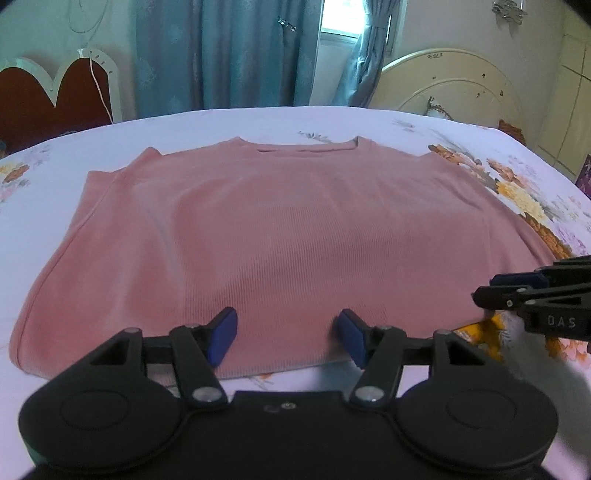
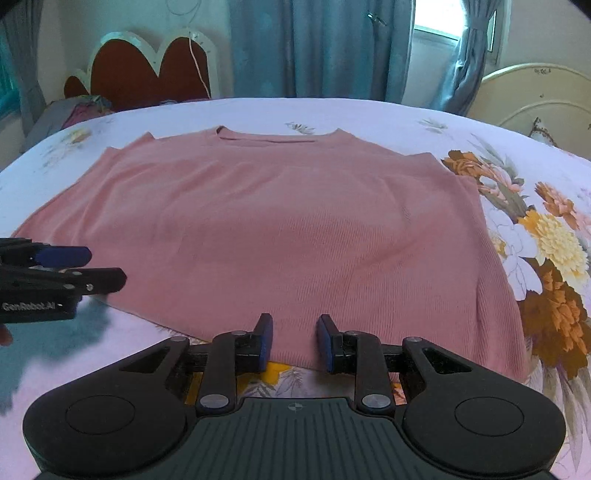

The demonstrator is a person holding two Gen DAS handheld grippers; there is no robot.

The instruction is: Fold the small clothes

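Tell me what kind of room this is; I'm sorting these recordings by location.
Most likely a bedroom. A pink top lies flat on a bed with a floral sheet, a headboard stands behind it, and blue curtains hang by a window.

A bed sheet [image 2: 258,110], pale lilac, spreads ahead of the tongs, printed with orange and yellow flowers [image 2: 554,251] to the right. Beyond its far edge hang blue-grey curtains [image 2: 332,48], with a bright window [image 2: 432,33] at far right. A red scalloped headboard [image 2: 147,70] stands far left, a cream arched headboard [image 1: 458,81] far right
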